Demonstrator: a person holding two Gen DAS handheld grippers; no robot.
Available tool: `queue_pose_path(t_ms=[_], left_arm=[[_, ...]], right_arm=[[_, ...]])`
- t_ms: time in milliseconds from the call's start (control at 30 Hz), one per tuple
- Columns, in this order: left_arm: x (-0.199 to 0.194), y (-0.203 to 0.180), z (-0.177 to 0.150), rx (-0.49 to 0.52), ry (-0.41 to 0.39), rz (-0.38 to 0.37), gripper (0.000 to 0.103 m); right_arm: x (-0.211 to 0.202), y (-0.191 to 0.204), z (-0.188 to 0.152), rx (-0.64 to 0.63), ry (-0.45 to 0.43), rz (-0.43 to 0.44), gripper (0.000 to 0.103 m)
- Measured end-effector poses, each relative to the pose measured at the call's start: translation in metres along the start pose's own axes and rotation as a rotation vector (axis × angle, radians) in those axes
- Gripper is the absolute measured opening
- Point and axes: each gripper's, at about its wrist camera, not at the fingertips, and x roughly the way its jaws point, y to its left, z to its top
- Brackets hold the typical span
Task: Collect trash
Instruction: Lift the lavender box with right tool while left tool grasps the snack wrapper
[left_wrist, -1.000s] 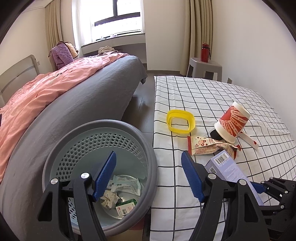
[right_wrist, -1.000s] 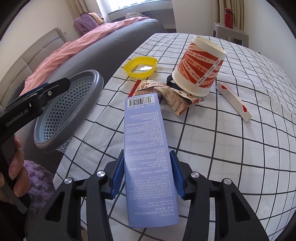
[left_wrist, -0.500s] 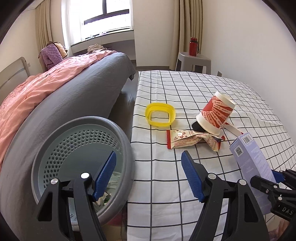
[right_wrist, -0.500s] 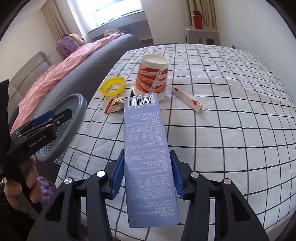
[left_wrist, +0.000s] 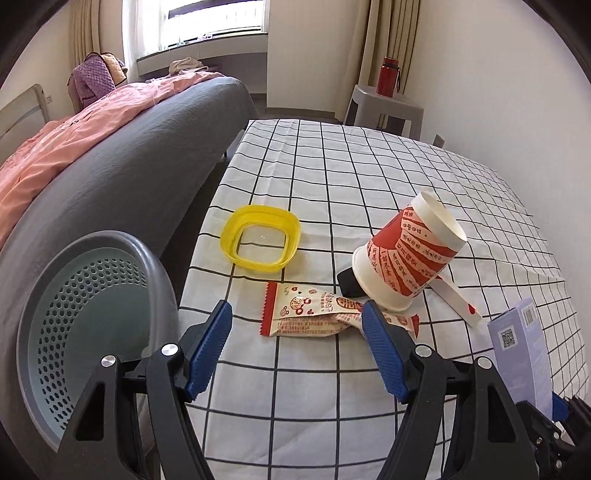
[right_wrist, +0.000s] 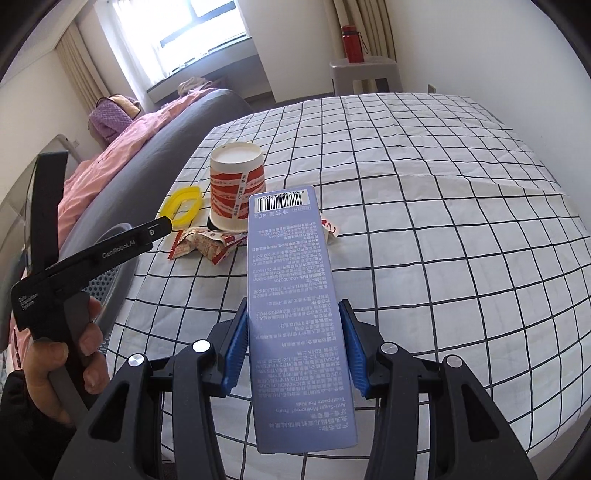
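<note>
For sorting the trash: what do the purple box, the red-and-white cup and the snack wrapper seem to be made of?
Purple box: probably thin matte cardboard; flat printed faces, sharp folded edges. Red-and-white cup: likely coated paper; a rolled white rim and printed wall. Snack wrapper: probably plastic film, slightly glossy; crinkled, with a zigzag-cut end.

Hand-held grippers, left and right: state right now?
Left hand-held gripper: open, holding nothing.
Right hand-held gripper: closed on the pale blue cardboard toothpaste box.

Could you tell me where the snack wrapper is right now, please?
In the left wrist view the snack wrapper lies on the checked cloth, just below the yellow lid and beside the tipped paper cup.
</note>
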Motion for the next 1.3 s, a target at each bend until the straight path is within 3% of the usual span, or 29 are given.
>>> queue_pose_path(t_ms=[433,900,1300], left_arm=[[0.038,-0.025,-0.001,0.027,0.063,0.033,0.070],[0.017,0.009,-0.036,0.034,0.099,0.059,0.070],[0.016,0.016,-0.043,0.036,0.108,0.072,0.070]], right_arm=[[-0.010,-0.010,0.003,0.032,-0.020,0.030,0.046],[-0.013,-0.003,0.004,0.022,-0.025,0.045,0.046],[-0.015,0.002,0.003,0.011,-0.028,0.058,0.046]])
